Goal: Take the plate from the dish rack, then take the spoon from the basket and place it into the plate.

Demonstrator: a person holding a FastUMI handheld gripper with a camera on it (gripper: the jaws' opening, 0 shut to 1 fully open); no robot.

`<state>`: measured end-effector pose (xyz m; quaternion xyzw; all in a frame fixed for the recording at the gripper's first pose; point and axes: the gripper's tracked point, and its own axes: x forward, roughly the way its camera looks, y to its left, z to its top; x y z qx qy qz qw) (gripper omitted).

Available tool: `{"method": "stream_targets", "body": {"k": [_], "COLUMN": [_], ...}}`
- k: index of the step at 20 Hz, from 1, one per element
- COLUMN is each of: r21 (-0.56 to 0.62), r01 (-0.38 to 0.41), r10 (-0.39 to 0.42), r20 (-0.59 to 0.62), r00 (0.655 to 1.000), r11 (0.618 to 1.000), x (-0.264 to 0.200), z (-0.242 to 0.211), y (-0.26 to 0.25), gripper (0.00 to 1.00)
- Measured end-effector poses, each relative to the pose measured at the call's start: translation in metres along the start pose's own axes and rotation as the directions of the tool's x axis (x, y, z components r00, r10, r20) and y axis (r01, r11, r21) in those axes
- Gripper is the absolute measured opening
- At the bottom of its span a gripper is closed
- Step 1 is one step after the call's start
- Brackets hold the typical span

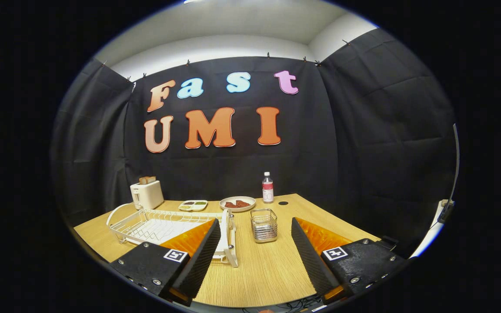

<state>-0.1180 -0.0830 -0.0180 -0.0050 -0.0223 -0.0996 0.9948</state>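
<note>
Gripper (255,226) spread wide, nothing held, above worktop (259,269). Dish rack (163,224) behind left finger; plate (227,230) upright at rack's near end. Wire basket (264,224) just ahead between fingers, spoon can't tell.

The left finger (198,248) hides part of the dish rack (146,224); the basket's (264,224) contents are unclear
</note>
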Motion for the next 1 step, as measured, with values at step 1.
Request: {"method": "stream_targets", "body": {"k": [1], "r21": [-0.002], "r01": [0.001], "r10": [-0.001], "r20": [-0.001], "r00": [1.0], "r11": [1.0], "x": [0.0001], "z": [-0.0003], "y": [-0.0005], "gripper": [0.97]}}
